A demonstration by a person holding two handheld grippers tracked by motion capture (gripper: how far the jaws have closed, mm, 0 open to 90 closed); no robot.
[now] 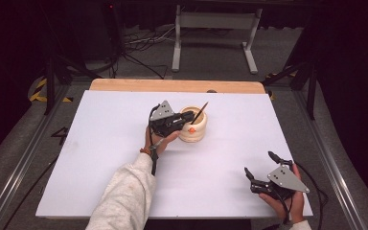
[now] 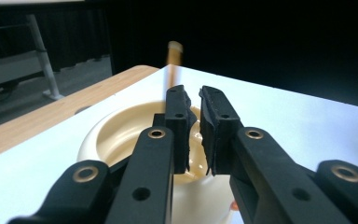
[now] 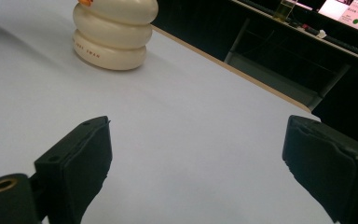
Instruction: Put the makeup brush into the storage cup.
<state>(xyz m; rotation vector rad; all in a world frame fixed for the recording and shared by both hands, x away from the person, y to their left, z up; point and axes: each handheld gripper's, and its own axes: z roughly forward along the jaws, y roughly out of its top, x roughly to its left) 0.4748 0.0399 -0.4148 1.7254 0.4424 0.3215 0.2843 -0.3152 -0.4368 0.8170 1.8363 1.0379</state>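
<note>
Step in hand, as judged: placing or releasing a pencil (image 1: 200,113) in a cream ribbed pot (image 1: 193,130) on the white table (image 1: 100,158). Left gripper (image 1: 188,116) at the pot's near rim, jaws nearly closed with a narrow gap, nothing visibly held. Pencil leaning inside the pot, tip up. Advisable: withdraw straight back and upward, clear of the rim, to avoid tipping the pot.

Right gripper (image 1: 258,165) well apart near the table's front right corner, jaws wide apart, empty.

Left gripper view: pot's hollow interior (image 2: 121,135), blurred pencil (image 2: 173,63) beyond the jaws. Right gripper view: pot's stacked outer rings (image 3: 112,35), small lettering unreadable. High view: overall layout.
</note>
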